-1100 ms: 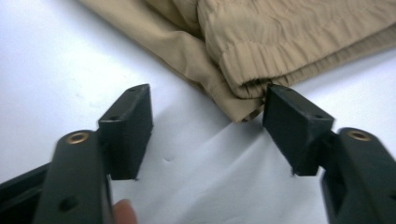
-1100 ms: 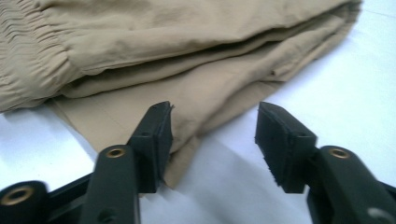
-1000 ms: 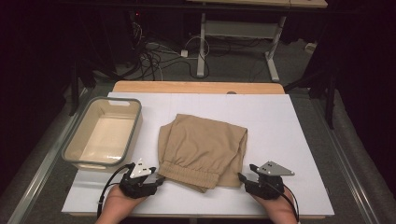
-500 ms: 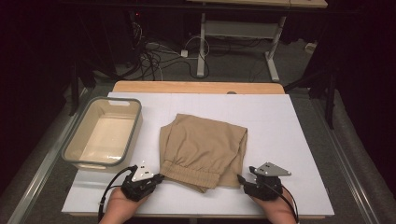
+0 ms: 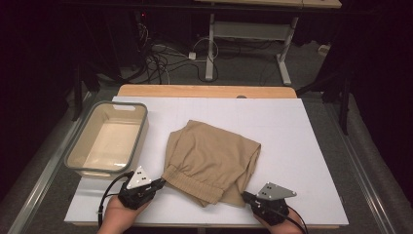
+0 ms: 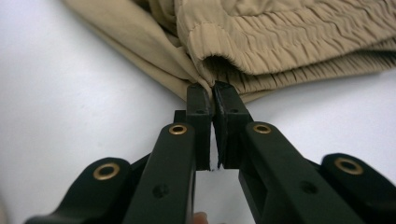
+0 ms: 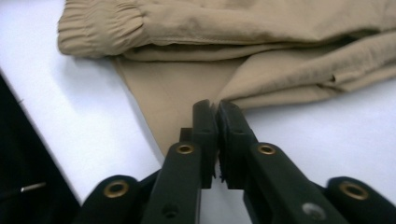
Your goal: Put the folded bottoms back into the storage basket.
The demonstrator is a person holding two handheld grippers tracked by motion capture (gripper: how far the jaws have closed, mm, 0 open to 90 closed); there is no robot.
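A tan folded garment [image 5: 209, 161] with an elastic waistband lies mid-table on the white board. My left gripper [image 5: 160, 183] is at its near left corner. In the left gripper view the jaws [image 6: 212, 88] are shut, pinching the cloth edge just under the gathered waistband [image 6: 280, 37]. My right gripper [image 5: 245, 196] is at the near right corner. Its jaws [image 7: 217, 106] have just closed and nip the folded edge of the garment [image 7: 233, 28]. A hand holds each gripper at the table's near edge.
A clear plastic bin [image 5: 117, 104] stands at the left of the white board [image 5: 302, 146], with nothing in it. A wooden strip [image 5: 204, 91] runs along the far edge. Beyond it, cables [image 5: 160, 53] and a desk frame [image 5: 243, 29] sit on the dark floor.
My right gripper has shifted a little left and nearer the table's front edge, up to the garment's near right corner. The left gripper and the garment have stayed in place.
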